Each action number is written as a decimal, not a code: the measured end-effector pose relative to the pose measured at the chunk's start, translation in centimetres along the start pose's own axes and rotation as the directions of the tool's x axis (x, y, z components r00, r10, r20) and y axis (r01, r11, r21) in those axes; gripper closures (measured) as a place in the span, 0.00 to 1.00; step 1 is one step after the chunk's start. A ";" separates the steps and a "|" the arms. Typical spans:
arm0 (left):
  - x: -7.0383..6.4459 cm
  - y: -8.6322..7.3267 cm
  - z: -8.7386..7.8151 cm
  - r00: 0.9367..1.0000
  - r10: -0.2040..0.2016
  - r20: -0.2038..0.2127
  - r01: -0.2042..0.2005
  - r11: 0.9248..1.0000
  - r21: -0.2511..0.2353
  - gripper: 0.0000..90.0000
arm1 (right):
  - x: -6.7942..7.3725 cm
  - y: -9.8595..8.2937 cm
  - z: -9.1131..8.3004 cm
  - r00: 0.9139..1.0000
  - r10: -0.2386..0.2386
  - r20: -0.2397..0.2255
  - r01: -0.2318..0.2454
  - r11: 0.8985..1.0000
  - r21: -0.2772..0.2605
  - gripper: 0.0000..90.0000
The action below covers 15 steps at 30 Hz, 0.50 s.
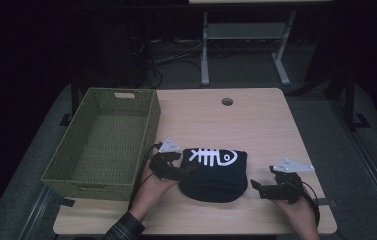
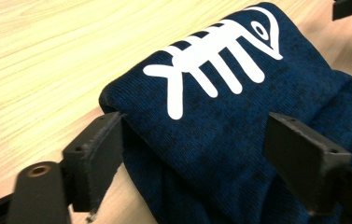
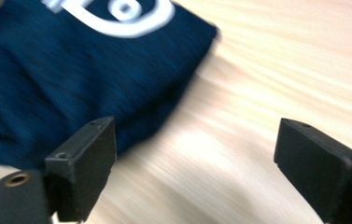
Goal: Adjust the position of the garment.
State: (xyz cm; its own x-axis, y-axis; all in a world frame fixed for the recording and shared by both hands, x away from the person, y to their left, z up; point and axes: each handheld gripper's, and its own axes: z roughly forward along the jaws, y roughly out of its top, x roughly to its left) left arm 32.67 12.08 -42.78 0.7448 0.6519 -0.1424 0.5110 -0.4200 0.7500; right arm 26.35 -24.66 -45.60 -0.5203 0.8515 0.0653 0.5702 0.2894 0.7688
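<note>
Shirt [image 1: 214,175] folded on the counter [image 1: 256,125], between two hand-held grippers.
Left hand-held gripper [image 1: 186,171] has its jaws spread wide around the shirt's near-left edge, seemingly touching the cloth without pinching it. Right hand-held gripper [image 1: 254,186] sits just right of the shirt, jaws apart over bare wood; its view is blurred. Basket [image 1: 101,142] lies left of the left one.

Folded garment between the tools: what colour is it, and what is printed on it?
Dark navy blue garment with a white fish-skeleton print; it shows best in the left gripper view.
</note>
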 end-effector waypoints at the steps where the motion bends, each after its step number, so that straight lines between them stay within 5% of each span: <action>1: 0.0 0.0 0.1 1.000 -0.003 -0.002 0.003 1.000 0.000 0.19 | -0.4 -0.4 0.0 1.000 0.012 0.012 -0.012 1.000 0.008 0.10; 6: 0.5 0.0 0.9 1.000 -0.014 -0.006 0.014 1.000 0.008 0.15 | -1.6 -1.6 0.2 0.997 0.055 0.052 -0.057 0.998 0.027 0.10; 15: 1.6 -0.8 2.7 0.999 -0.050 -0.016 0.051 0.997 0.062 0.14 | -2.2 -2.1 1.3 0.995 0.044 0.088 -0.050 0.996 0.075 0.07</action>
State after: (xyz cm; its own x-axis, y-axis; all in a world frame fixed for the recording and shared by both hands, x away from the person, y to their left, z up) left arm 34.64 11.79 -45.40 0.7111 0.6824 -0.1696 0.5743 -0.4245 0.7000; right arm 27.14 -26.61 -48.23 -0.4371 0.8984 0.0429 0.6419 0.2782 0.7145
